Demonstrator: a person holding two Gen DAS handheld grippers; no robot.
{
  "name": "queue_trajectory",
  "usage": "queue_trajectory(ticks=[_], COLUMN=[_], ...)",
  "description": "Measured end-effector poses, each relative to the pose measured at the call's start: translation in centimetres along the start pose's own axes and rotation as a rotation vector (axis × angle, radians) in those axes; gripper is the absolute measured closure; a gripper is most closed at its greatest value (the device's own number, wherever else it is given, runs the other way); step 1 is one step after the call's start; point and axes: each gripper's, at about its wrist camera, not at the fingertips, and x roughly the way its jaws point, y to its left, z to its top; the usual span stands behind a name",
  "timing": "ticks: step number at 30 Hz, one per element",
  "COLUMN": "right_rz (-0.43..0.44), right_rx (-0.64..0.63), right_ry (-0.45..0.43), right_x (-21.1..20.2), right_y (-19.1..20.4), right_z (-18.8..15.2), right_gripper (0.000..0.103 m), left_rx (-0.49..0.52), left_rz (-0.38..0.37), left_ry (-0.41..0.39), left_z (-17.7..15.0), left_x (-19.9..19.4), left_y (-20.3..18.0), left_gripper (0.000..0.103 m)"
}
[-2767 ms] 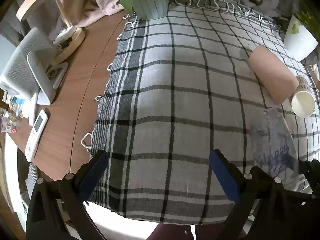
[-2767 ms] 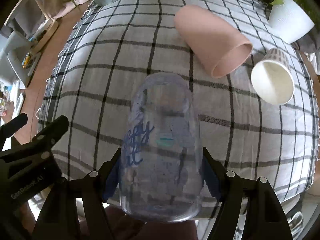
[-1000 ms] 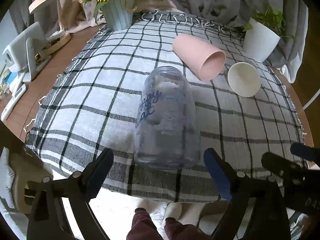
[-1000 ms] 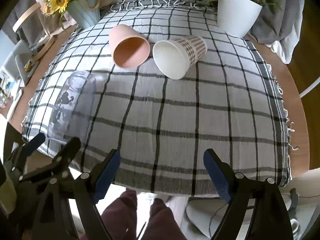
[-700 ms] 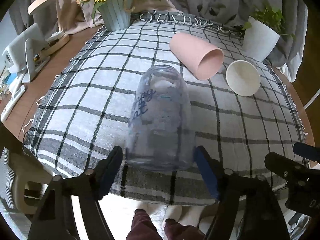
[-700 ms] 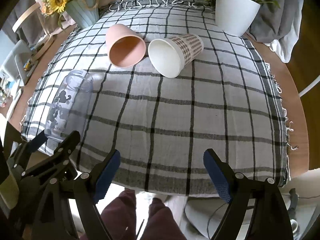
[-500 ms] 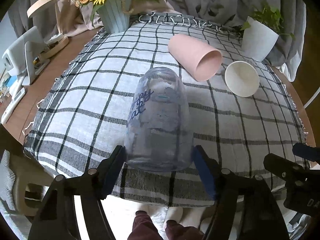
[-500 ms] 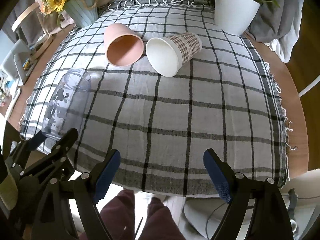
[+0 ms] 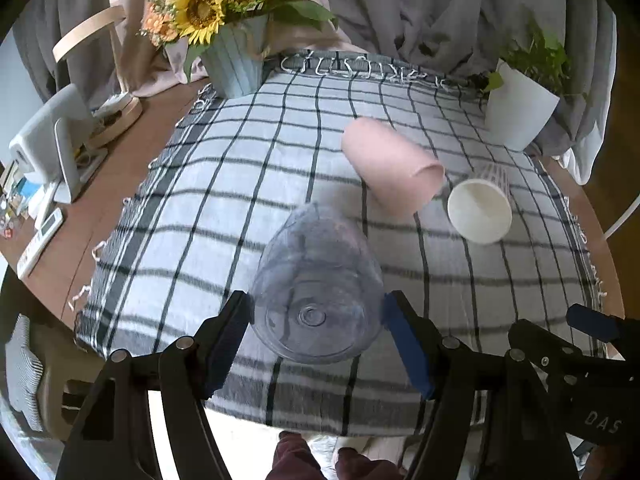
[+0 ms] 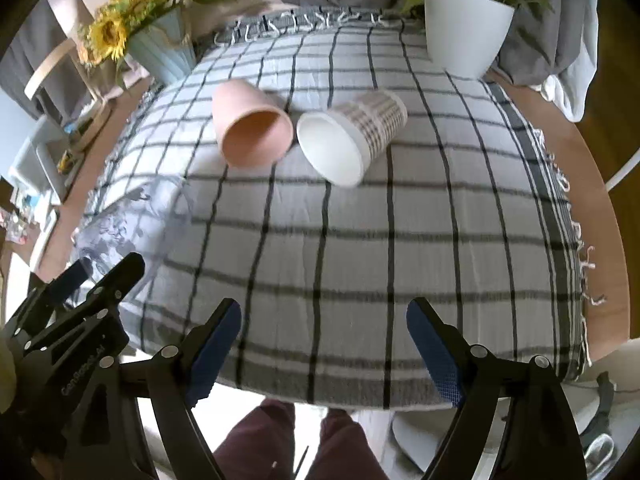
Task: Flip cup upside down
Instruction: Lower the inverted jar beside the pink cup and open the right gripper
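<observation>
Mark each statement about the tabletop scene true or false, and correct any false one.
1. The left gripper is shut on the clear plastic cup. True.
2. The right gripper holds the pink cup. False: it is open and empty, and the pink cup lies on the checked cloth.
3. The pink cup and the patterned paper cup both lie on their sides. True.
4. The white plant pot lies tipped over. False: it stands upright at the far edge of the cloth.
5. The sunflowers stand in a pale blue pot. True.
</observation>
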Motion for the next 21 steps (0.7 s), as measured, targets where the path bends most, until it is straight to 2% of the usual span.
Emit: queue_trajectory(ticks=[10, 21], right_rz=[0.049, 0.035], right_rx=[0.057, 0.141], right_ry=[-0.049, -0.111], right_x=[-1.1, -1.7], right_y=[0.5, 0.2], right_z=[3.1, 6.2], right_gripper=[0.018, 0.018], left_rx=[0.011, 0.023], left_rz=[-0.015, -0.042], left_ry=[0.013, 0.042], left_z=[5.1, 8.8], left_x=[0.8, 2.9], left_y=[0.2, 0.5], left_gripper=[0.033, 0.033])
